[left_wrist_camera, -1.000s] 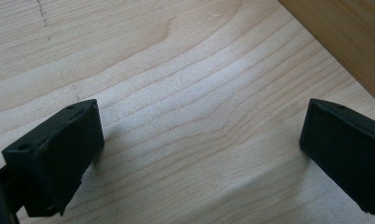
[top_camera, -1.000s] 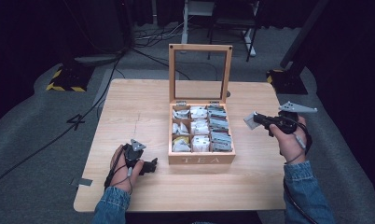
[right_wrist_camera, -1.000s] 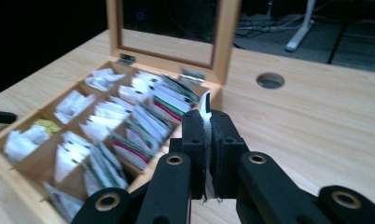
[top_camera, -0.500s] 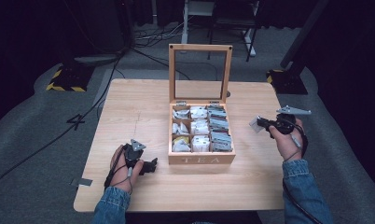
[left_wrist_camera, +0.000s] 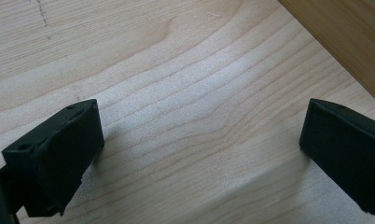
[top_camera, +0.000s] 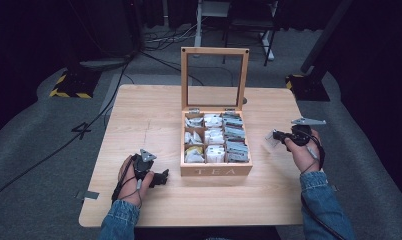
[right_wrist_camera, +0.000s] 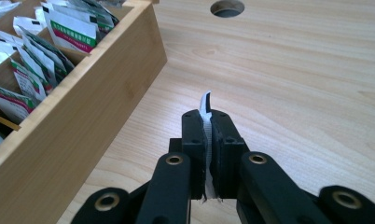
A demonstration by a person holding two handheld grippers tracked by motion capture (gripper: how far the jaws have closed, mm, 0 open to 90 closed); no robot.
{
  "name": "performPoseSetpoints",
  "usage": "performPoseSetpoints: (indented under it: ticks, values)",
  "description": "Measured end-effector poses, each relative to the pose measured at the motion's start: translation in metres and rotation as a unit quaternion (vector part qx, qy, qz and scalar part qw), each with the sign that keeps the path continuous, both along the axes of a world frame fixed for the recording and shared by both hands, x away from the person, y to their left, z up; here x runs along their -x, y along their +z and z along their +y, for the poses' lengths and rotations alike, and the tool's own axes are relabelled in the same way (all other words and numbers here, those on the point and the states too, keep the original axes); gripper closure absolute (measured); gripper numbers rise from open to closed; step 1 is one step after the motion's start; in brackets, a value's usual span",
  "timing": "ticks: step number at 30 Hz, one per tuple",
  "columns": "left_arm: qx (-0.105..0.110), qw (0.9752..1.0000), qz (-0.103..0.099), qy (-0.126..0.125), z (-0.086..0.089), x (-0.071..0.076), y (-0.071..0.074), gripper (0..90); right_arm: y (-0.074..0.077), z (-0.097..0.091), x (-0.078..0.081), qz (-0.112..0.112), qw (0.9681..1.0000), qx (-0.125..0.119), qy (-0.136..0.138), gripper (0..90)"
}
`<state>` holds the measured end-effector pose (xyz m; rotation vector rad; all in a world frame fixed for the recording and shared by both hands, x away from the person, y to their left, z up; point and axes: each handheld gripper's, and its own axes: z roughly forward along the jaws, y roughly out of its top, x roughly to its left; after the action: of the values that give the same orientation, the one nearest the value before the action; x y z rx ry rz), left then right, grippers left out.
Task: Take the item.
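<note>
state: our right gripper pinches a thin white paper tea sachet beside the compartmented wooden tea box; left gripper gapes empty | risk: shallow edge grip, sachet may slip

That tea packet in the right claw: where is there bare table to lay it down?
Bare table lies right of the tea box, under the right claw pinching the tea packet. The strip left of the box, beyond the left claw, is free too. The box compartments are crowded.
</note>
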<state>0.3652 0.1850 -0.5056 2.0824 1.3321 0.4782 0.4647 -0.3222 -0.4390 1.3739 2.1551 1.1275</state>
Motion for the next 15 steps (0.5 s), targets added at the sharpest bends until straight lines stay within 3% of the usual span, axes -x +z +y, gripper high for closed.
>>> performPoseSetpoints:
  ticks: [15]
  values:
    - [0.0, 1.0, 0.0, 0.0, 0.0, 0.0, 0.0, 0.0, -0.015, -0.006, -0.006, 0.043, 0.9989, -0.008, -0.019, 83.1]
